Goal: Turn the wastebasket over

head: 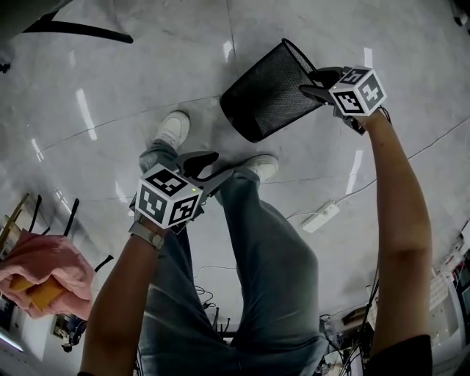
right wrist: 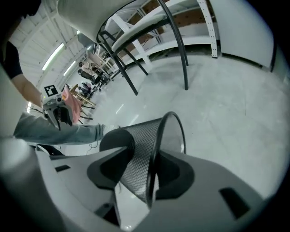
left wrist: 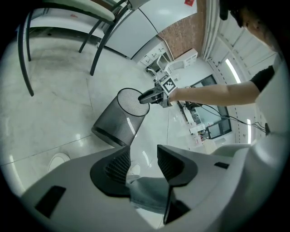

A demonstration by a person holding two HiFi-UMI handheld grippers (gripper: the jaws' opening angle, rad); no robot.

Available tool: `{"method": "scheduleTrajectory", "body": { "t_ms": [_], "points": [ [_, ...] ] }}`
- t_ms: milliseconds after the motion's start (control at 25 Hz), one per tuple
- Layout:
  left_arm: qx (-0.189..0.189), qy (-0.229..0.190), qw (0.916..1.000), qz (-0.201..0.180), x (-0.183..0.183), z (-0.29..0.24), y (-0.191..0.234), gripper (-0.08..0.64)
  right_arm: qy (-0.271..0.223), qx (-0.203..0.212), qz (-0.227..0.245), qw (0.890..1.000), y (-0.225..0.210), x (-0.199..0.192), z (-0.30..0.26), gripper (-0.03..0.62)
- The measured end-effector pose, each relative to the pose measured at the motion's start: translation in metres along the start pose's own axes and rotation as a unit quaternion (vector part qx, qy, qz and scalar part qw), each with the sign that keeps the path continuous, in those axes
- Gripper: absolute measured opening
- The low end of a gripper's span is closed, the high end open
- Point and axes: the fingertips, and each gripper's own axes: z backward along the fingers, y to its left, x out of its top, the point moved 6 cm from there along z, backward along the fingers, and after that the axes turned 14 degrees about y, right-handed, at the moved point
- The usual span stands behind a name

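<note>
Right gripper (head: 312,82) is clamped on the rim of the black wire-mesh wastebasket (head: 268,92), one jaw inside, one outside. The basket is tilted over the pale glossy floor (head: 110,88), beside a white shoe (head: 172,130). Left gripper (head: 209,165) hangs over the blue jeans leg (head: 272,250), jaws apart, nothing between them. White power strip (head: 321,217) nearby, black chair legs (left wrist: 27,59) beyond.

No words, brands or numbers legible. The cube (head: 169,197) on the left gripper (head: 208,167) and the cube (head: 358,91) on the right gripper (head: 317,81) carry black-and-white square patterns only (codes, no letters). Small red sign (left wrist: 189,2), far background, left gripper view: print too small to read.
</note>
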Motion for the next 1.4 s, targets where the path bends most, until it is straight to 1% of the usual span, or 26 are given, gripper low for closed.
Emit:
{"method": "scheduleTrajectory", "body": {
  "t_ms": [120, 200, 280, 360, 480, 560, 600, 680, 760, 840, 920, 1080, 1160, 1280, 1400],
  "points": [
    [-0.004, 0.001, 1.0000, 0.002, -0.001, 0.009, -0.003, 0.184, -0.003, 0.027, 0.000, 1.000, 0.027, 0.002, 0.005, 0.147],
    [-0.013, 0.002, 0.9999, 0.003, -0.002, 0.015, -0.011, 0.183, 0.003, 0.039, 0.014, 0.999, 0.049, 0.001, 0.009, 0.104],
    [-0.022, 0.012, 0.9997, -0.008, -0.003, 0.021, -0.019, 0.182, 0.013, 0.040, 0.037, 0.998, 0.072, -0.002, 0.014, 0.064],
    [-0.025, 0.031, 0.9989, -0.026, -0.007, 0.028, -0.026, 0.181, 0.024, 0.025, 0.061, 0.998, 0.093, -0.007, 0.020, 0.044],
    [-0.024, 0.047, 0.9977, -0.044, -0.011, 0.040, -0.033, 0.181, 0.036, -0.019, 0.073, 0.996, 0.111, -0.012, 0.030, 0.024],
    [-0.024, 0.048, 0.9973, -0.049, -0.009, 0.046, -0.035, 0.181, 0.051, -0.069, 0.071, 0.994, 0.112, -0.016, 0.037, 0.018],
    [-0.024, 0.048, 0.9972, -0.052, -0.007, 0.048, -0.035, 0.179, 0.064, -0.098, 0.072, 0.991, 0.109, -0.018, 0.039, 0.018],
    [-0.022, 0.048, 0.9970, -0.056, -0.002, 0.051, -0.033, 0.178, 0.097, -0.159, 0.079, 0.979, 0.098, -0.021, 0.043, 0.018],
    [-0.020, 0.048, 0.9969, -0.059, 0.001, 0.052, -0.029, 0.178, 0.132, -0.207, 0.092, 0.965, 0.088, -0.024, 0.042, 0.018],
    [-0.018, 0.048, 0.9969, -0.060, 0.003, 0.052, -0.025, 0.178, 0.159, -0.236, 0.097, 0.954, 0.082, -0.027, 0.034, 0.018],
    [-0.016, 0.047, 0.9970, -0.058, 0.004, 0.052, -0.021, 0.178, 0.170, -0.248, 0.095, 0.949, 0.083, -0.028, 0.024, 0.018],
    [-0.014, 0.048, 0.9973, -0.053, -0.001, 0.053, -0.015, 0.176, 0.167, -0.254, 0.086, 0.949, 0.094, -0.028, 0.004, 0.018],
    [-0.014, 0.051, 0.9972, -0.053, -0.004, 0.053, -0.013, 0.176, 0.159, -0.252, 0.067, 0.952, 0.097, -0.028, -0.003, 0.020],
    [-0.014, 0.055, 0.9970, -0.052, -0.009, 0.054, -0.011, 0.176, 0.145, -0.237, 0.035, 0.960, 0.102, -0.027, -0.015, 0.023],
    [-0.012, 0.057, 0.9969, -0.052, -0.011, 0.054, -0.008, 0.176, 0.143, -0.238, 0.017, 0.961, 0.107, -0.026, -0.029, 0.032]
  ]
}}
